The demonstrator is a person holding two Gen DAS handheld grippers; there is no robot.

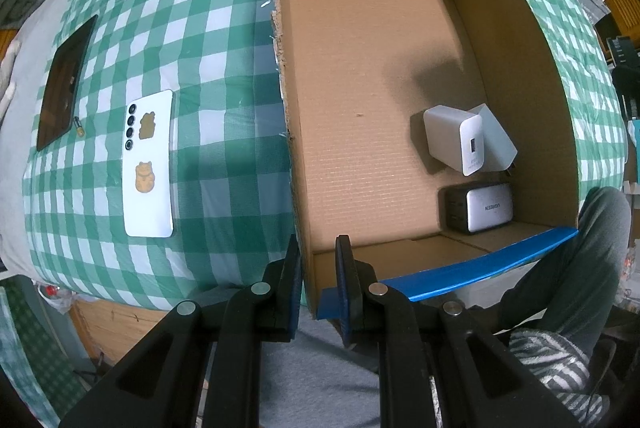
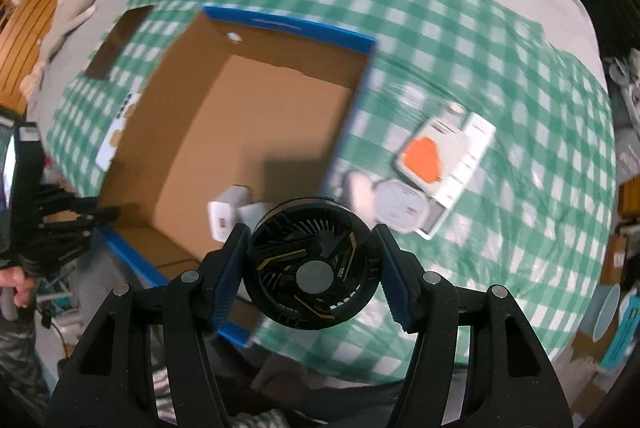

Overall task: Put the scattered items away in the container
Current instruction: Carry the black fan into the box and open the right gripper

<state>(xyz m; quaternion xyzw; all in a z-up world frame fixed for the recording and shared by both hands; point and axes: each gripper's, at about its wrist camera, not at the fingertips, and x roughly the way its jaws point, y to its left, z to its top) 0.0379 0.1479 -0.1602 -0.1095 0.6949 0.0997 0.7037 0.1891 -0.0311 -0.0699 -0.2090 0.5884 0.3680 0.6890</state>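
An open cardboard box [image 1: 516, 76] with blue rims sits on a green checked cloth. My left gripper [image 1: 320, 264] is shut on the box's near left wall, pointing straight down. Inside lie a white charger [image 1: 452, 140], a pale adapter [image 1: 496, 144] and a silver-and-black power brick [image 1: 480, 208]. A round black fan [image 2: 312, 264] hangs in the air over the box's [image 2: 288, 24] near right corner, with my right gripper [image 2: 310, 240] shut on its sides. Still on the cloth are a white phone [image 1: 150, 164] with cat stickers and a black tablet [image 1: 64, 84].
To the right of the box lie an orange-and-white package [image 2: 440, 156] and a round grey item [image 2: 400, 206]. A small metal piece [image 1: 79, 126] rests beside the tablet. A person's grey trouser leg [image 1: 580, 268] is at the table's near edge. The right wrist view is blurred.
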